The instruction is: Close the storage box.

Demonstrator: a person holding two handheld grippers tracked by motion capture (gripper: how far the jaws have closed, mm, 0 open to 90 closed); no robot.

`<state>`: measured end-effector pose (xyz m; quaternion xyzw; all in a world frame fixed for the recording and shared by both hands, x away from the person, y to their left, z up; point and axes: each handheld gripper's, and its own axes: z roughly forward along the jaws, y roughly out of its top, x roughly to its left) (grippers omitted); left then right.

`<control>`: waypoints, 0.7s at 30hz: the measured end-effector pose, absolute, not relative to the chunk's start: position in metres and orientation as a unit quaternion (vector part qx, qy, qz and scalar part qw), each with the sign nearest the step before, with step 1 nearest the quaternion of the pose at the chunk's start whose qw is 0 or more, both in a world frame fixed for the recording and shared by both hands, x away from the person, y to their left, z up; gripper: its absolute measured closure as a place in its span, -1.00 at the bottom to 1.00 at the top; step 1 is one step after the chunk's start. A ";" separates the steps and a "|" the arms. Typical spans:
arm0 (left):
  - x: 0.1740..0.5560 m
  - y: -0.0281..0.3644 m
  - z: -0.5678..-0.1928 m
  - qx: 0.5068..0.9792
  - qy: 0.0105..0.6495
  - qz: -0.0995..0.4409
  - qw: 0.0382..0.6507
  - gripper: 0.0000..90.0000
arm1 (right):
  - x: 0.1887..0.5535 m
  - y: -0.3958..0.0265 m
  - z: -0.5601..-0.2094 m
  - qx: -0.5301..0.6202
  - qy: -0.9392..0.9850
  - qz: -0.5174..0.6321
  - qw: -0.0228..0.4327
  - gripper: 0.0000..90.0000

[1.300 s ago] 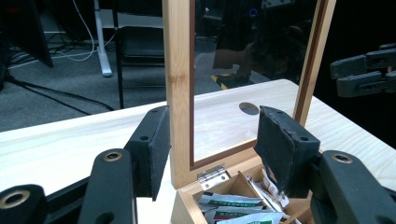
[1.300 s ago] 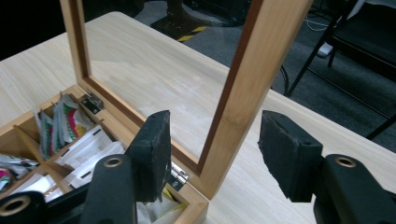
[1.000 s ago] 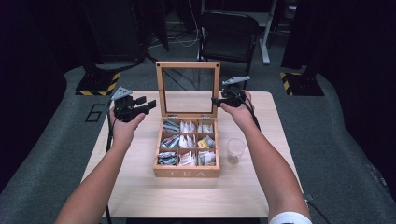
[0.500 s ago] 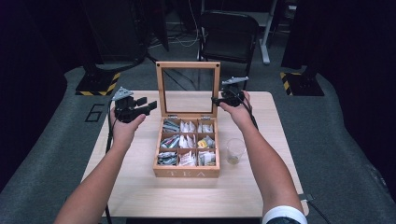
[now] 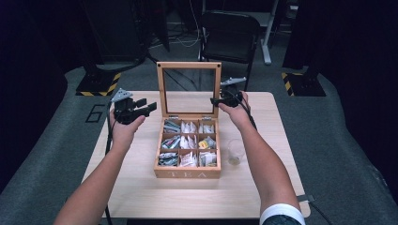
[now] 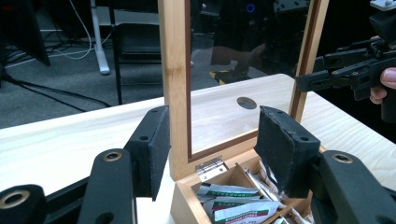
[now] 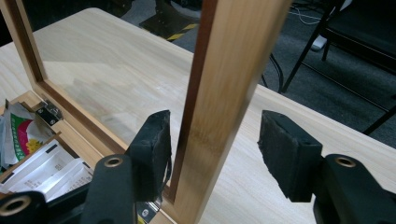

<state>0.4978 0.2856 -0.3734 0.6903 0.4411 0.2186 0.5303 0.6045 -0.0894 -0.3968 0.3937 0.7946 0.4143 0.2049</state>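
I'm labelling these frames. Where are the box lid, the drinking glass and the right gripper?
Box lid point(image 5: 188, 66): high view, top rail of its wooden frame.
Drinking glass point(image 5: 235, 152): high view, its clear side wall.
Right gripper point(image 7: 212, 154): right gripper view, midway between its jaw pads.

The tea box point(image 5: 187, 173) was pale matt wood, and its lid point(image 5: 189, 89) held a glossy glass pane. Paper sachets point(image 5: 187, 142) filled it. The bench point(image 5: 141, 187) was smooth light wood.
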 end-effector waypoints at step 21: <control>0.498 0.288 -0.375 0.688 0.443 0.219 0.531 -0.02 | 0.599 -0.084 -0.386 0.388 0.783 0.447 0.193 -0.02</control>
